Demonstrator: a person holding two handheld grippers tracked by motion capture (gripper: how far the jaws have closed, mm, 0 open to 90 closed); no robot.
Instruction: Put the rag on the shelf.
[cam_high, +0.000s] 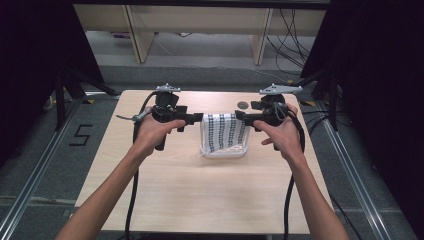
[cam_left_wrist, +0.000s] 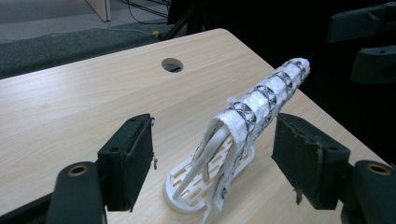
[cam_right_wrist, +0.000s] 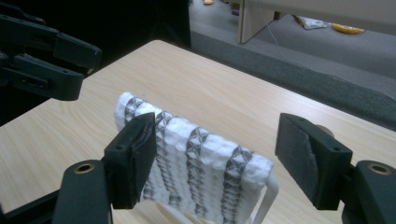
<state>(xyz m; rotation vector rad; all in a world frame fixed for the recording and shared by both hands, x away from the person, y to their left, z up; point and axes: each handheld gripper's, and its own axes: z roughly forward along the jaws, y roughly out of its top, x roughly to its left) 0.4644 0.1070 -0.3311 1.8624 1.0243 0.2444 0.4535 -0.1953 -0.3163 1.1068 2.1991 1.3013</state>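
Cloth: a white cloth with dark patterned stripes is seen draped over the top bar of a small white rack, hanging down both sides.
Place: the rack is stood on the surface toward its far edge, right of the middle, near the round hole in the surface.
Left claw: the left claw is held released, its pads apart either side of the cloth's end, with nothing seen pressed.
Right claw: the right claw is likewise released; in the right gripper view one pad is seen just in front of the cloth, the other well apart.
Handling: the cloth is judged soft, light and limp, with a textured weave unlikely to slip; it should sag and fold once lifted.
Rack: judged light, thin plastic, easily dragged or tipped if the cloth is pulled sideways.
Where to hold: the thick folded ridge along the top bar, one claw at each end, is judged best, pinched above the bar so only fabric is caught.
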